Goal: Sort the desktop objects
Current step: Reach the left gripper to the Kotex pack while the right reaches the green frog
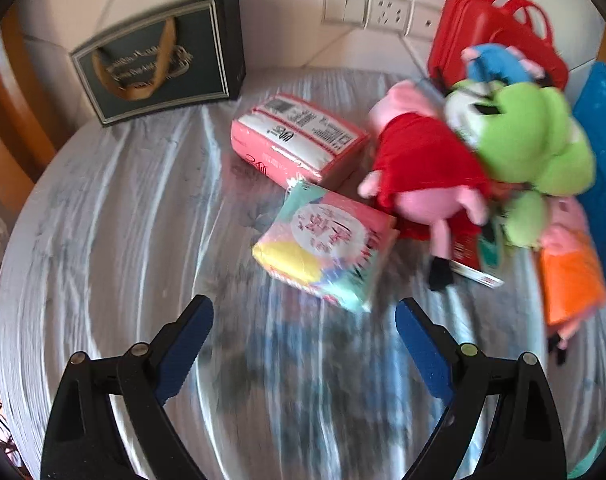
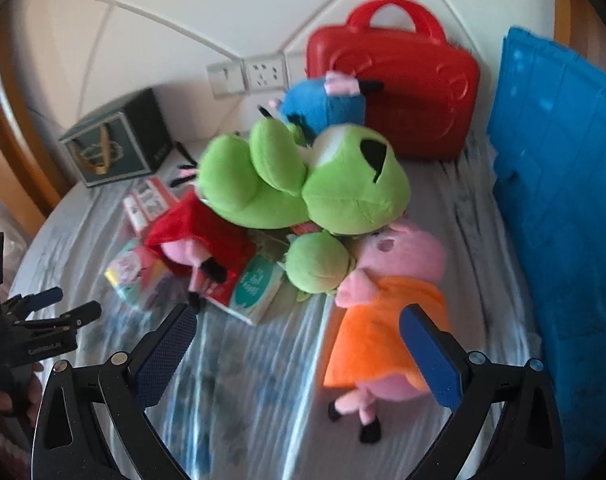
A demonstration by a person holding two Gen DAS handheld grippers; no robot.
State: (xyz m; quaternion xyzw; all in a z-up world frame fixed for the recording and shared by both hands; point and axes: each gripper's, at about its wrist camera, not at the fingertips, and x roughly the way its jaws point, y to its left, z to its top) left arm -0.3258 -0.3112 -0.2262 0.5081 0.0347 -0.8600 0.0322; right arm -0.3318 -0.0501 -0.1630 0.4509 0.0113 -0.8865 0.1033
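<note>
Both tools wide and empty: left tool (image 1: 305, 322) over bare bench (image 1: 115, 216) near the pastel tissue pack (image 1: 325, 246); right tool (image 2: 297, 330) beside the orange-dressed pig plush (image 2: 383, 320). Best to grab loose edge items first, squeezing mid-body, sparing the pile.

The table (image 1: 103, 240) wears a pale grey cloth streaked with white and blue. On it lie a bright green frog plush (image 2: 303, 184), a pink pig plush in a red dress (image 1: 419, 168), another in an orange dress (image 2: 383, 336), and a pastel tissue pack (image 1: 327, 248) of pink, yellow and teal. The carry case (image 2: 403, 80) is red, the crate (image 2: 563, 200) blue, the gift box (image 1: 159, 60) dark green with gold trim.
</note>
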